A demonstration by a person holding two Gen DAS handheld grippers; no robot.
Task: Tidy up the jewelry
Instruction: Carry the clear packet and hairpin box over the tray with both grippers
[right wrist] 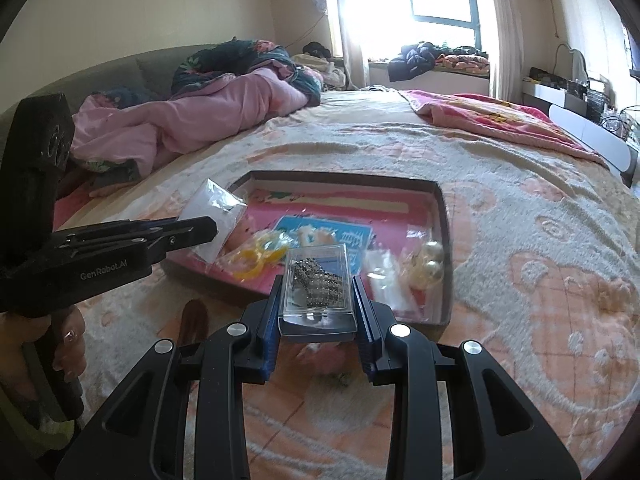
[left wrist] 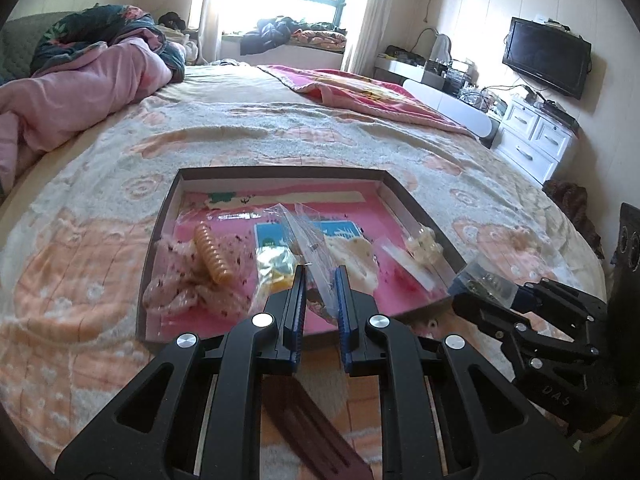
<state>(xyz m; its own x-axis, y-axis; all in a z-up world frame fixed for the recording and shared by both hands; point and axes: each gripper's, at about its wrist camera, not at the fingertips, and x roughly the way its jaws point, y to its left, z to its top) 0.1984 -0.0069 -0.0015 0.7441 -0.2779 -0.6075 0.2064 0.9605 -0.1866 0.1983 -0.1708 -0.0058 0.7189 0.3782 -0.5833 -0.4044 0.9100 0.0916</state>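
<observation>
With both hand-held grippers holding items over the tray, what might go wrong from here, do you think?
1. The right hand-held gripper clamps a clear plastic case of dark beaded jewelry by its smooth sides; it may slip out or crack.
2. The left hand-held gripper pinches a limp clear plastic bag; it may slide free or snag neighbouring packets.
3. The tray sits on soft bedding, so pressing down could tip it.

Tray floor (left wrist: 384, 296): pink — dark rim
Bedspread (left wrist: 280, 136): cream with peach motifs
Quilt (right wrist: 208, 108): plain pink
Hair coil (left wrist: 212, 254): tan
Gripper pads (right wrist: 267, 334): blue — black arms
</observation>
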